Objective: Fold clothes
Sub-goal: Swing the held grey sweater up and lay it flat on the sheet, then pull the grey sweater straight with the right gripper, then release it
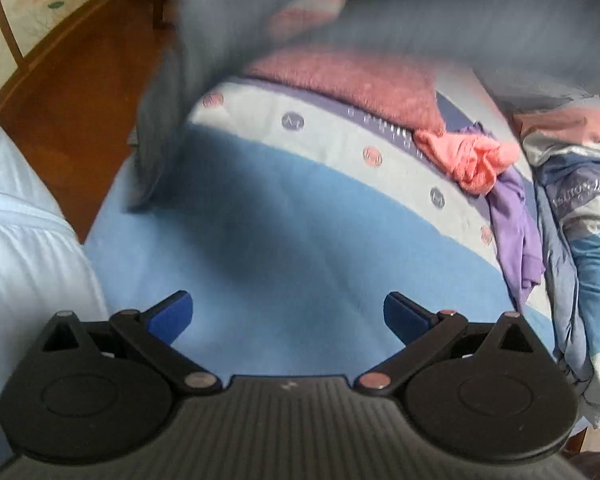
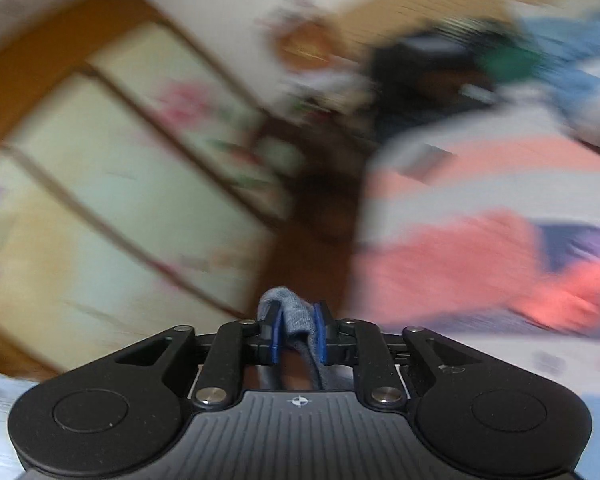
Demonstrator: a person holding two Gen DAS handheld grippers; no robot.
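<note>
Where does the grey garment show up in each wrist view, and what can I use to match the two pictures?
Left wrist: the grey garment hangs blurred across the top, above the bed.
Right wrist: a fold of it sits pinched between the right gripper fingers, bottom centre.
Shared landmark: the pink sweater on the bed.

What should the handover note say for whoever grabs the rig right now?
Left gripper: open, empty, over the blue bedsheet.
Right gripper: shut on a bunch of the grey garment, raised; its view is motion-blurred.
Grey garment hangs blurred across the top of the left view, not laid flat.
Waiting on the bed: pink sweater, coral piece, purple piece.
Done: nothing visibly folded.
Left: likely spread the grey garment on the sheet, fold it, then the rest.
</note>
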